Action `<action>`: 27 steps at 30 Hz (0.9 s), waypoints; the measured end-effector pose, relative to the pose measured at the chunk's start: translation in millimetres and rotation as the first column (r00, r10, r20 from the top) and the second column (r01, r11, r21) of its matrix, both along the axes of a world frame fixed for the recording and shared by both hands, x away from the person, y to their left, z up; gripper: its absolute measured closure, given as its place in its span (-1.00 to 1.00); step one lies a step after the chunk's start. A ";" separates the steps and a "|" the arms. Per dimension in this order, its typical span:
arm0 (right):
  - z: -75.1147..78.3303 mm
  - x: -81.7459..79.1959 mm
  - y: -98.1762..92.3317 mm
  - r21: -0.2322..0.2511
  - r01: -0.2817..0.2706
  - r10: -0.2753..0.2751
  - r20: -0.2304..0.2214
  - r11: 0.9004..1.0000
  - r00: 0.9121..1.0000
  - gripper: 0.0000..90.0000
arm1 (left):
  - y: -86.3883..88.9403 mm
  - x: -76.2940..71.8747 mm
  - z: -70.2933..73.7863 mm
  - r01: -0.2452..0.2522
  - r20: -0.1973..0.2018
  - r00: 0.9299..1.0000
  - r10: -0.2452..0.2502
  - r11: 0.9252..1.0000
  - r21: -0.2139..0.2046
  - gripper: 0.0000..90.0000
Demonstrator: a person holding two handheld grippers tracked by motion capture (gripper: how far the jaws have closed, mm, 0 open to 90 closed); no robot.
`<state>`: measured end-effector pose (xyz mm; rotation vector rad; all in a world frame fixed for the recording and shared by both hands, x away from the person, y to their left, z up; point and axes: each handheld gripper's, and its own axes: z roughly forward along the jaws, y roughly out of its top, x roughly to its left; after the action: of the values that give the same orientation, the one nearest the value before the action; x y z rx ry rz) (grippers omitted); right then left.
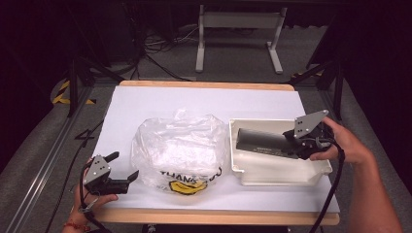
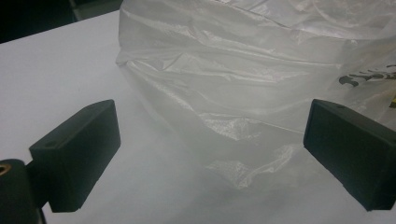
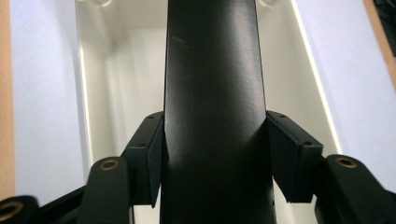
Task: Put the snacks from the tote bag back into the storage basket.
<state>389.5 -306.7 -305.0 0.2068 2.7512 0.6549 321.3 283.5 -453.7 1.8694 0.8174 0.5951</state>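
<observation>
White paper [image 1: 160, 104] covers a wooden table [image 1: 204, 85], and past it the room's pretty dark: grey carpet, loose cables, a white table frame [image 1: 239, 35]. A crumpled clear plastic bag [image 1: 177, 150] with a yellow smiley print sits mid-table. Right gripper [image 1: 296, 143] is clamped across one end of a long black box [image 1: 265, 141], pads tight on both sides, held over the open white plastic bin [image 1: 252, 174] at the right. The box lies nearly level, long axis running left-right across the table, free end pointing toward the bag. Left gripper [image 1: 124, 165] hangs just beside the bag's near-left edge, jaws spread wide with nothing in them.
</observation>
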 end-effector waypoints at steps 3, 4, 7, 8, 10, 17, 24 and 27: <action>-4.9 2.0 -1.5 -0.014 -0.002 0.001 -0.018 1.000 1.000 -0.04 | -0.3 0.1 0.0 0.002 -0.001 1.000 -0.002 1.000 0.003 -0.89; -7.2 2.9 -1.7 -0.022 -0.007 0.006 -0.026 1.000 1.000 -0.04 | -0.3 0.1 -0.1 0.002 -0.002 1.000 -0.002 1.000 0.003 -0.90; -13.4 5.8 -2.5 -0.040 -0.008 0.006 -0.050 0.999 0.999 -0.04 | -0.4 0.1 -0.3 0.002 -0.003 1.000 -0.002 1.000 0.005 -0.89; -15.7 7.0 -2.8 -0.047 -0.007 0.005 -0.058 0.999 0.998 -0.04 | -0.3 0.1 -0.3 0.002 -0.003 1.000 -0.002 1.000 0.006 -0.89; -21.2 9.7 -2.7 -0.060 -0.013 0.009 -0.072 0.998 0.997 -0.04 | -0.3 0.0 -0.2 0.002 -0.003 1.000 -0.002 1.000 0.006 -0.89; -38.9 17.8 1.2 -0.094 -0.016 0.006 -0.106 0.995 0.994 -0.04 | -0.2 0.2 -0.5 0.002 -0.006 1.000 -0.002 1.000 0.005 -0.89; -47.7 22.9 4.3 -0.100 -0.017 0.005 -0.121 0.995 0.993 -0.05 | 0.0 0.1 -0.4 0.006 -0.003 1.000 -0.006 1.000 0.009 -0.89; -49.1 23.0 4.6 -0.122 -0.018 0.003 -0.120 0.992 0.993 -0.05 | 0.0 0.0 -0.5 0.006 -0.002 1.000 -0.006 1.000 0.008 -0.89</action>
<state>412.5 -302.2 -354.0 0.2109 2.8980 0.4884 321.3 283.4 -454.1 1.8799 0.8115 0.5935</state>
